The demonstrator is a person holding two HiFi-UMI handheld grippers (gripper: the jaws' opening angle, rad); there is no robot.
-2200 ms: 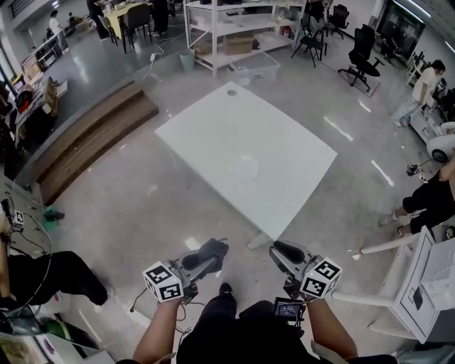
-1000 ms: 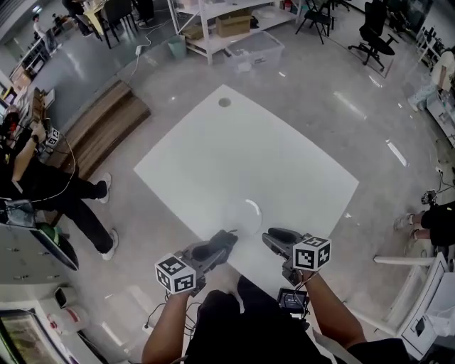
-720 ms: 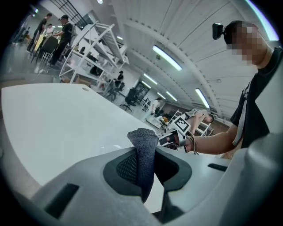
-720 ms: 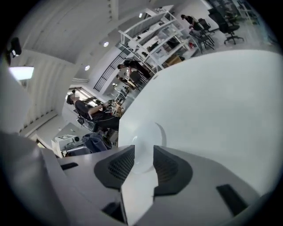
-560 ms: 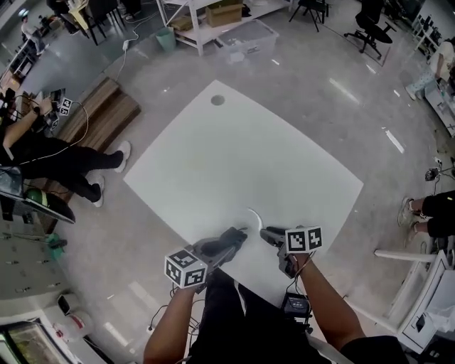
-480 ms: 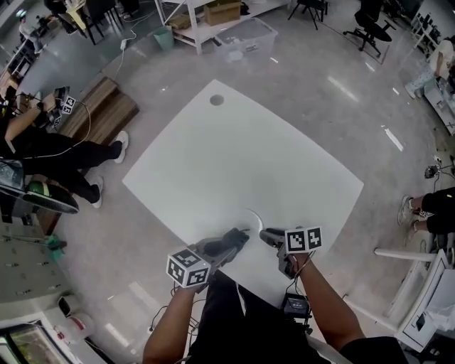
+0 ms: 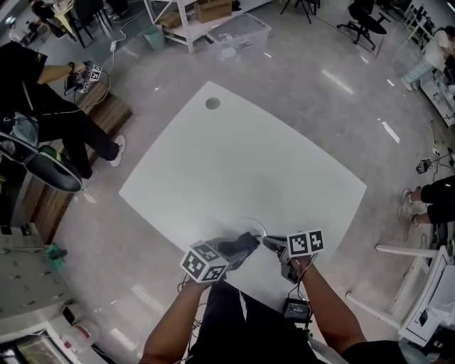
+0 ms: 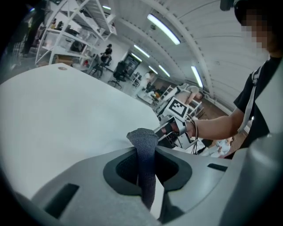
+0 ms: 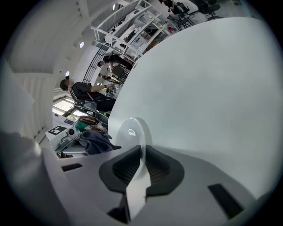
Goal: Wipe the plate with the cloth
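Note:
A small white plate (image 7: 249,227) sits at the near edge of the white table (image 7: 249,163). My right gripper (image 7: 271,242) is shut on its rim; in the right gripper view the plate (image 9: 131,132) stands edge-on between the jaws. My left gripper (image 7: 246,246) is shut on a dark grey cloth (image 7: 239,245), just left of the plate. The cloth (image 8: 143,148) hangs folded between the left jaws, with the right gripper (image 8: 164,131) just beyond it. From the right gripper view the cloth (image 9: 95,141) is bunched beside the plate.
The table has a round cable hole (image 7: 212,104) at its far corner. A person in black (image 7: 43,99) stands at the left by a wooden step (image 7: 43,192). White shelving (image 7: 192,21) and a plastic box (image 7: 238,35) are beyond the table. Another person's legs (image 7: 430,193) show at right.
The view has closed in on the table. Both grippers moved forward to the plate at the near edge; the left one with the cloth has shifted right, next to the plate.

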